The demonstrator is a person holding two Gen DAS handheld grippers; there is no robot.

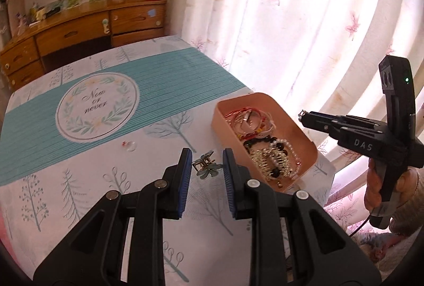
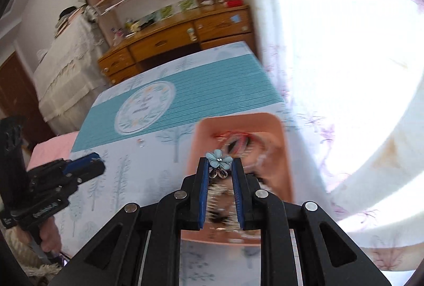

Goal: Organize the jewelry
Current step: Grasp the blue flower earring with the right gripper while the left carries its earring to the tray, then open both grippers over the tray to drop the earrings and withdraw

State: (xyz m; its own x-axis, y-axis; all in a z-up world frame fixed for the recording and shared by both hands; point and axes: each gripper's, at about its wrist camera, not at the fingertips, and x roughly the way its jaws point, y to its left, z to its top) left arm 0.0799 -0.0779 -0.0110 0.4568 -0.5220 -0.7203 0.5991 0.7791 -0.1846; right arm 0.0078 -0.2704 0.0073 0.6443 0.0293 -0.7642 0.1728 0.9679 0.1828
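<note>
A pink box (image 1: 265,97) near the table's right edge holds red cords, pearl and black beads and a gold claw. My left gripper (image 1: 206,161) hangs above the tablecloth just left of the box. Its pads are shut on a teal flower clip (image 1: 208,168) with a gold frame. My right gripper (image 2: 219,162) is over the box (image 2: 285,153), shut on a blue flower piece (image 2: 218,158) with clear drops. The left wrist view shows the right gripper (image 1: 302,115) in a hand, above the box's right side. The left gripper (image 2: 99,160) shows at the right wrist view's left edge.
A small clear piece with a red dot (image 1: 129,145) lies on the cloth left of the box. A flowered curtain (image 1: 291,21) hangs right behind the table's edge. A wooden desk (image 1: 79,31) with shelves stands at the far end.
</note>
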